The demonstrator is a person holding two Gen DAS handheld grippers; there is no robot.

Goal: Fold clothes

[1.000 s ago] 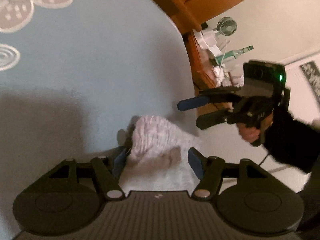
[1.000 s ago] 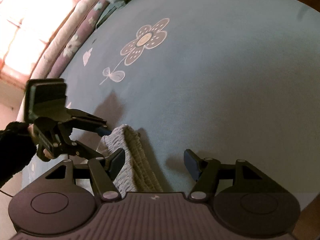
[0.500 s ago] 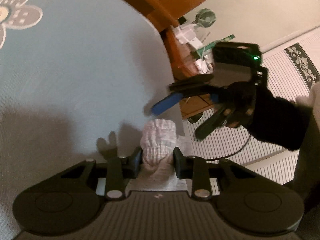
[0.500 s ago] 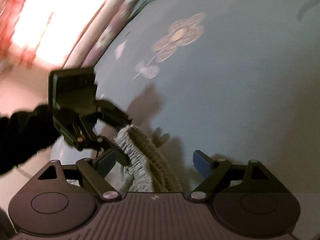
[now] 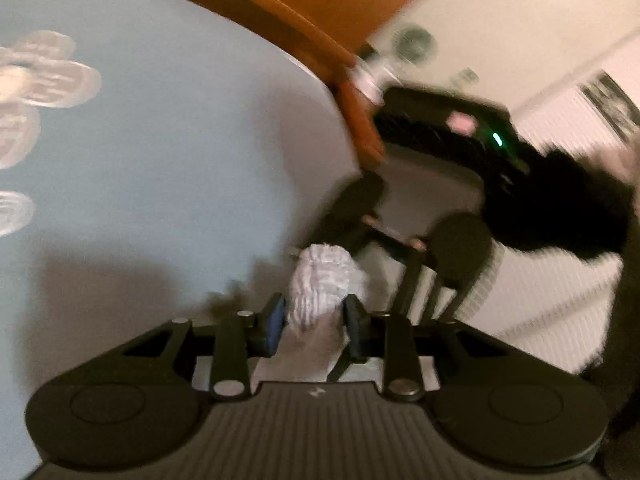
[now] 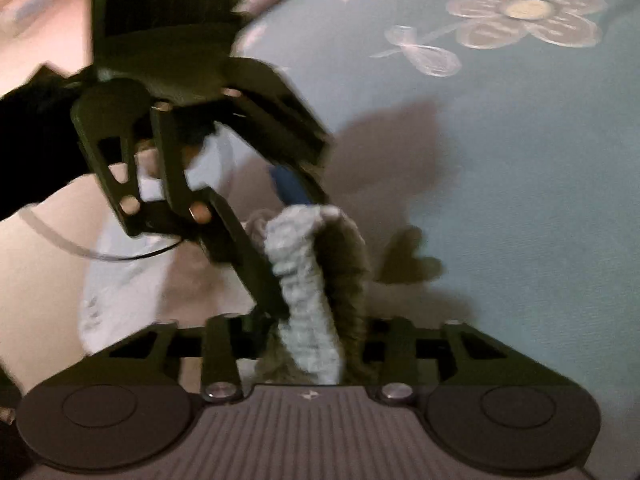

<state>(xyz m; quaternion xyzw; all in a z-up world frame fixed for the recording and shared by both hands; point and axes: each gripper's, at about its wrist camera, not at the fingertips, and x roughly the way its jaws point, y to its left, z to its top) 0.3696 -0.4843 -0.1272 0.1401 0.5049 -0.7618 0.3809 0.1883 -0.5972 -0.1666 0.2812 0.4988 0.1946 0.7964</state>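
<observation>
Right between our two grippers sits one garment (image 5: 320,280), a pale grey ribbed knit bunched into a thick fold and lifted just above the blue bedspread (image 5: 160,160). Our left gripper (image 5: 314,322) is clamped on it, both blue pads pressing the fold from either side with the cloth bulging out beyond them. Our right gripper (image 6: 316,344) is closing around the same garment (image 6: 312,300); the ribbed band stands up between its fingers, filling the gap, though blur and shadow keep us from seeing the pads clearly. Each gripper shows in the other's camera, close beside the garment and blurred: the left one (image 6: 292,200) and the right one (image 5: 400,256), each carried on a black sleeve (image 5: 560,208). On the bedspread beyond the garment we count one whole embroidered flower (image 6: 528,12). Past the bedspread's far edge runs one wooden bed frame (image 5: 304,12).
</observation>
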